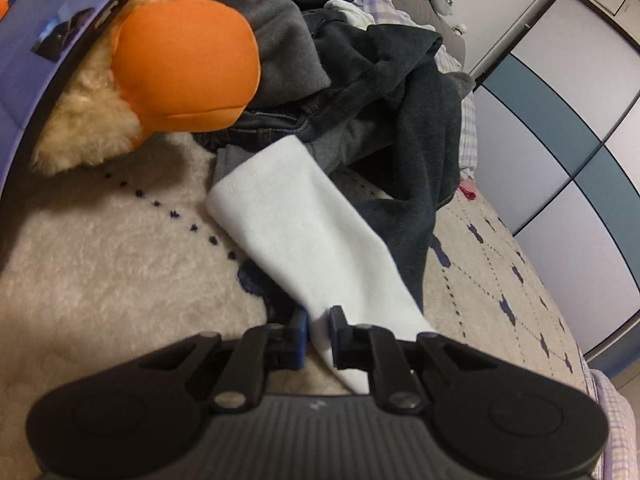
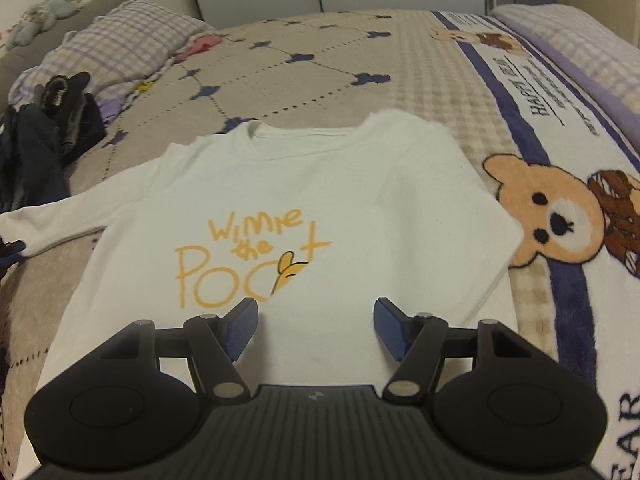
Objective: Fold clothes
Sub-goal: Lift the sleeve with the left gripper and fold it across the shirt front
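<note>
Left gripper (image 1: 319,330): pinched tight on the white sleeve (image 1: 296,224).
Right gripper (image 2: 316,330): fingers apart, holding nothing, over the shirt (image 2: 280,200).
Risk: sleeve may slip out, or drag the dark clothes (image 1: 400,92) along.

**A bed under a fleece blanket**

The bed is covered by a beige fleece blanket (image 2: 320,52) stitched with dotted diamonds and dark blue clovers, with a bear-printed border along one side. A white sweatshirt (image 2: 340,200) lettered in orange lies flat on it, front up. A heap of dark clothes (image 1: 392,92) sits beside it, near a checked pillow (image 2: 120,36) and a plush toy (image 1: 120,92).
</note>
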`<state>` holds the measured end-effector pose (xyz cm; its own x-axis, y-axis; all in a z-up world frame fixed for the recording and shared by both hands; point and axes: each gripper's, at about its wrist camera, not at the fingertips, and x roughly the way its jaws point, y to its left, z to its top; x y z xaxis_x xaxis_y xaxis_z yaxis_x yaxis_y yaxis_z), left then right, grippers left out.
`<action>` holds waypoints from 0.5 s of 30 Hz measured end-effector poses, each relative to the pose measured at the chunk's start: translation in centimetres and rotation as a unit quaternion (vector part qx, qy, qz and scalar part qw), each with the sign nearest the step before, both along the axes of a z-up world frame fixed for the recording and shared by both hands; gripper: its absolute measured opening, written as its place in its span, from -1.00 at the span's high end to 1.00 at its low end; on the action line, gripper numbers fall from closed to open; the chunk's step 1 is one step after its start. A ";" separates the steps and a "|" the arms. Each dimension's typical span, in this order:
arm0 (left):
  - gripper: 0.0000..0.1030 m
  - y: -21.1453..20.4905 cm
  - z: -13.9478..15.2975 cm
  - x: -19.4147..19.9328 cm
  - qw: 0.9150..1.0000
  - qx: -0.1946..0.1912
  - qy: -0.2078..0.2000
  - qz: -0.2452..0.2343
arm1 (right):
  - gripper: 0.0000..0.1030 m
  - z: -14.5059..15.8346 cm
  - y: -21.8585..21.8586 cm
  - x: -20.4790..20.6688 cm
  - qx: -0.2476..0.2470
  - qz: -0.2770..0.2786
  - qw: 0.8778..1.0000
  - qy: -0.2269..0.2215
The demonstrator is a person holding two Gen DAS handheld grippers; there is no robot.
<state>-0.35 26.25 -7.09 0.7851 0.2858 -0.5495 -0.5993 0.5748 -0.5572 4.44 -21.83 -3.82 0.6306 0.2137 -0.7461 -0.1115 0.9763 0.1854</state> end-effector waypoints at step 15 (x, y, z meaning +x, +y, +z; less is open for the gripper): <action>0.84 -4.0 4.9 -1.0 0.991 0.051 -0.088 -0.082 | -0.31 0.6 0.4 -0.6 -0.009 0.017 1.000 -0.012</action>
